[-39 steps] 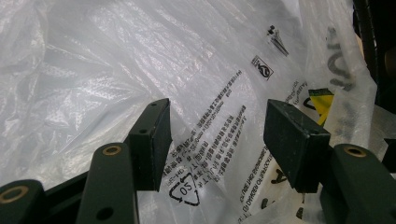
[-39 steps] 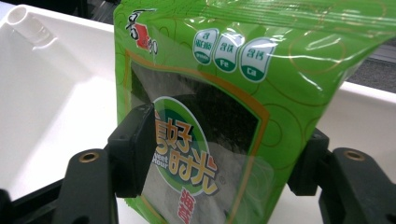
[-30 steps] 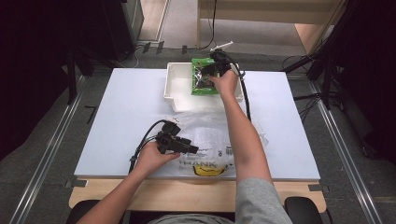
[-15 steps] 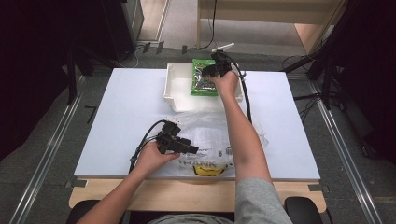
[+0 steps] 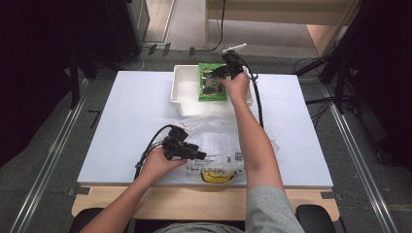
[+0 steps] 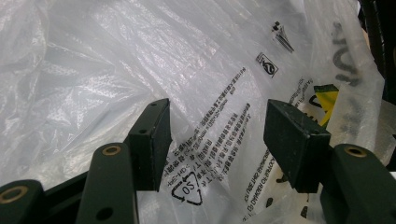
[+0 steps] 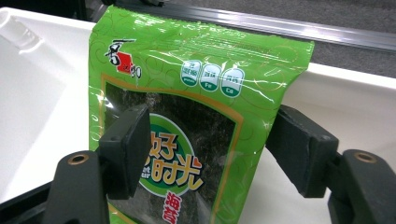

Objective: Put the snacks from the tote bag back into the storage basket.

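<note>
A green seaweed snack packet (image 5: 212,90) (image 7: 187,56) lies in a white tray (image 5: 180,92) (image 7: 37,93) at the back of the table. My right gripper (image 5: 216,74) (image 7: 210,126) hovers over the packet, open, with one jaw over the packet's left part and the other at its right edge. A clear plastic bag (image 5: 221,136) (image 6: 140,56) with black print and a yellow mark lies flat at the front of the table. My left gripper (image 5: 200,155) (image 6: 217,116) rests low over the bag, open, with only the film between its jaws.
The white table (image 5: 126,116) has bare room on its left half and at its far right. Dark floor, rails and cables surround it. The right forearm crosses over the bag toward the tray.
</note>
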The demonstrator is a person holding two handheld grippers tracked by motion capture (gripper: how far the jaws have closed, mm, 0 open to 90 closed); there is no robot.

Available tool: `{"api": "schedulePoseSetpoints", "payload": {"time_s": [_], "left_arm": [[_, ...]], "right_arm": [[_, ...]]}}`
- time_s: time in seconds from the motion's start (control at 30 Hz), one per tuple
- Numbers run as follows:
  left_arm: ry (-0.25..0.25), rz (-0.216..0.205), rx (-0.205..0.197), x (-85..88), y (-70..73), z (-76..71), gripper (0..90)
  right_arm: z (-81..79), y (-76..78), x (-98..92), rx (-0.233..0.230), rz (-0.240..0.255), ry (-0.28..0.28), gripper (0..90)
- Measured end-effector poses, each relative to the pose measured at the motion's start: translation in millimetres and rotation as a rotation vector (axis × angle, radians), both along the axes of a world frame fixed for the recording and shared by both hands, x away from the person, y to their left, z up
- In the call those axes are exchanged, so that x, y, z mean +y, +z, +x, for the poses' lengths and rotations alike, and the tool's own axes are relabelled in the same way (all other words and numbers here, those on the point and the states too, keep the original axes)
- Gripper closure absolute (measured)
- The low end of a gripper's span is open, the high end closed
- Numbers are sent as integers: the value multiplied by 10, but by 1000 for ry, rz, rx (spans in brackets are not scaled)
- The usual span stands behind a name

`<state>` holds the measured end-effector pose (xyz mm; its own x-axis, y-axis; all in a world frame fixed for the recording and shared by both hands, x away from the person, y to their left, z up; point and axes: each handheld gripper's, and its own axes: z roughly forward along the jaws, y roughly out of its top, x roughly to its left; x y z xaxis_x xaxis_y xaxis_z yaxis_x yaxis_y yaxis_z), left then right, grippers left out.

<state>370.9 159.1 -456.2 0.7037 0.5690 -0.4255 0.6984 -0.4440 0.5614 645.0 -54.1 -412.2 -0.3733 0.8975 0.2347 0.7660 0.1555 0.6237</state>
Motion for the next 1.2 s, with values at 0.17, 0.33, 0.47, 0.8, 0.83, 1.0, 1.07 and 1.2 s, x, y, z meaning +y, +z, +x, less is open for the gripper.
{"api": "schedulePoseSetpoints", "payload": {"time_s": [0.17,0.33,0.47,0.8,0.83,1.0,1.07,1.2], "left_arm": [[1,2,0,-1,-2,2,422],[-1,4,-3,0,-2,5,422],[-1,3,-4,-3,-2,2,421],[-5,11,-4,-22,-14,5,421],[-5,12,-4,-23,-14,5,421],[-5,12,-5,-20,-11,6,421],[-5,12,-7,-18,-8,6,421],[-6,13,-7,-16,-5,7,421]], "right_arm": [[-9,15,-18,8,6,-8,329],[-31,56,-23,6,-2,-8,331],[-41,92,-48,2,-1,-9,335],[-161,136,-146,-1,23,-3,352],[-171,140,-159,-2,21,0,353],[-225,184,-212,-4,27,4,364],[-244,198,-231,-6,32,10,368],[-294,228,-247,-3,35,19,382]]}}
